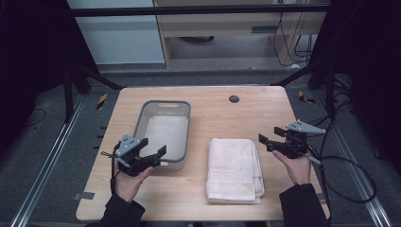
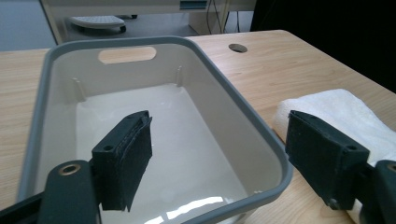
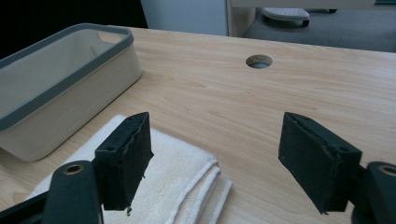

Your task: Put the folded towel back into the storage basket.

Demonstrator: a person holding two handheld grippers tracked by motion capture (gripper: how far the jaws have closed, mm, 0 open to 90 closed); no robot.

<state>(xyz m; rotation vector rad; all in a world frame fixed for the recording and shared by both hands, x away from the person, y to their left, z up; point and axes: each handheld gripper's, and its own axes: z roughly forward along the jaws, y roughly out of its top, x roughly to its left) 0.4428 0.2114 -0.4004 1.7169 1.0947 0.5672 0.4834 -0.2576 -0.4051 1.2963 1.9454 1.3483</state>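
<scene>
While your left gripper (image 1: 152,152) hovers jaws-apart at the near rim of the grey-rimmed white plastic bin (image 1: 186,124), your right gripper (image 1: 266,144), also agape, holds nothing just right of the folded white towel (image 1: 233,169) on the light wooden table (image 1: 255,113).

High view looks down over table (image 1: 208,101); both gripper views sit low, close, facing forward, sharing bin (image 2: 243,107) and towel (image 3: 182,172).

The left hand (image 1: 128,178) holds the left gripper (image 1: 153,151) near left, the right hand (image 1: 298,166) the right gripper (image 1: 267,143) near right, both with jaws spread wide.
</scene>
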